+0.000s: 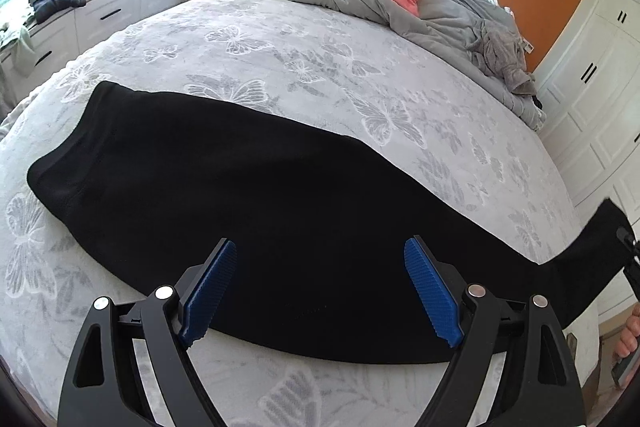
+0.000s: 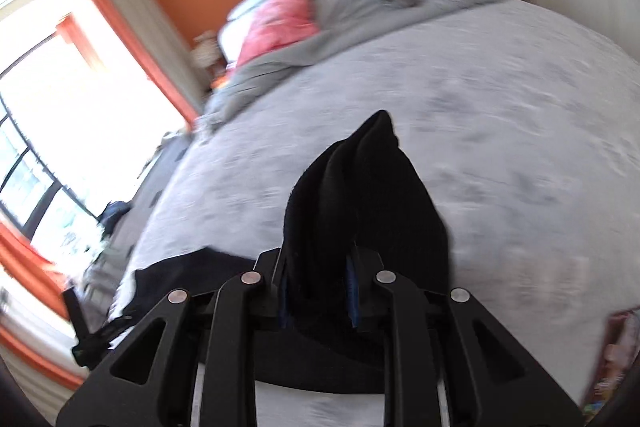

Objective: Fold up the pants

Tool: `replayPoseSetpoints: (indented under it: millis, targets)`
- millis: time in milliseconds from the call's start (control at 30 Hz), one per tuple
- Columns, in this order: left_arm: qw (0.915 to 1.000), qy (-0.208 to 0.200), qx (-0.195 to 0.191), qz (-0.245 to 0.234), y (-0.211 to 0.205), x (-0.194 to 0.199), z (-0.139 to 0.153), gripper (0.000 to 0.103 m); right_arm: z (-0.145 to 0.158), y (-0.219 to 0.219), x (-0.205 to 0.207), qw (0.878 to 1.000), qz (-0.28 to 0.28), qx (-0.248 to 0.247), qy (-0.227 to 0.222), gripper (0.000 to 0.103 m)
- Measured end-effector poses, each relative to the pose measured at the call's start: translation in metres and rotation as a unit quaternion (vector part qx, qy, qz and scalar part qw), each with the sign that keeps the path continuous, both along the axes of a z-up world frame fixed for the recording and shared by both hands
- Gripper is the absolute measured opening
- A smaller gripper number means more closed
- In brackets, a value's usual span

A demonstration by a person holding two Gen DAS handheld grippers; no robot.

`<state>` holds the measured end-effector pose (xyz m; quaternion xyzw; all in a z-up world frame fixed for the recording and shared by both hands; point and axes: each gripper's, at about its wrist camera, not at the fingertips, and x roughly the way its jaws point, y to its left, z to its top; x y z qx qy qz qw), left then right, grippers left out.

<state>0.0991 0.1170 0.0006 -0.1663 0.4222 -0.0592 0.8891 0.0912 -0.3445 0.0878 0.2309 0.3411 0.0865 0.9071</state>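
The black pants [image 1: 256,203] lie flat on the bed [image 1: 320,67], long axis running left to right across my view — waistband at the far left, leg end off to the right. My left hand-held gripper [image 1: 320,267] hangs wide open just above the near edge of the cloth at mid-length, holding nothing. My right hand-held gripper [image 2: 318,291] is clamped on the leg end, which bunches up between its fingers, raised off the bed. The coming fold, I judge, carries that end leftward along the axis toward the waistband — the right hand leads.
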Motion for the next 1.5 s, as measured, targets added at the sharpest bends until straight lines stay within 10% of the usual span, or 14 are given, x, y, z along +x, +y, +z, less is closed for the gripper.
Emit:
replayPoseSetpoints:
  millis: [167,400,567,700,900,1033,1167,1300,1500]
  targets:
    - [0.9997,-0.021,0.006,0.009,0.027,-0.016,0.012,0.083,-0.013,0.143,0.042,0.994,0.109,-0.026,0.013,0.021]
    - [0.9994,-0.022,0.004,0.026,0.067,-0.028,0.014,0.083,-0.147,0.272,0.069,0.961,0.198,-0.116,0.151,0.035]
    - [0.9992,-0.014,-0.005,0.038,0.093,-0.035,0.011,0.083,-0.104,0.246,0.032,0.975,0.17,-0.117,0.082,0.072]
    - [0.999,-0.008,0.001,0.044,0.1,-0.039,0.009,0.083,-0.095,0.251,0.012,0.966,0.178,-0.174,0.068,0.073]
    - [0.9992,-0.003,-0.011,0.038,0.098,-0.045,0.007,0.083,-0.141,0.306,0.025,0.944,0.208,-0.242,0.086,0.069]
    - [0.9991,0.0,-0.006,0.041,0.103,-0.046,0.005,0.083,-0.148,0.312,0.037,0.943,0.19,-0.259,0.087,0.012]
    - [0.9975,0.011,-0.034,0.06,0.122,-0.042,0.001,0.083,-0.115,0.317,0.032,0.957,0.189,-0.209,0.063,0.013]
    - [0.9921,0.032,-0.086,0.086,0.143,-0.037,-0.007,0.083,-0.153,0.329,0.041,0.944,0.221,-0.218,0.114,0.025]
    - [0.9932,0.02,-0.035,0.11,0.146,-0.04,-0.004,0.083,-0.085,0.229,-0.003,0.979,0.116,-0.161,0.048,0.075]
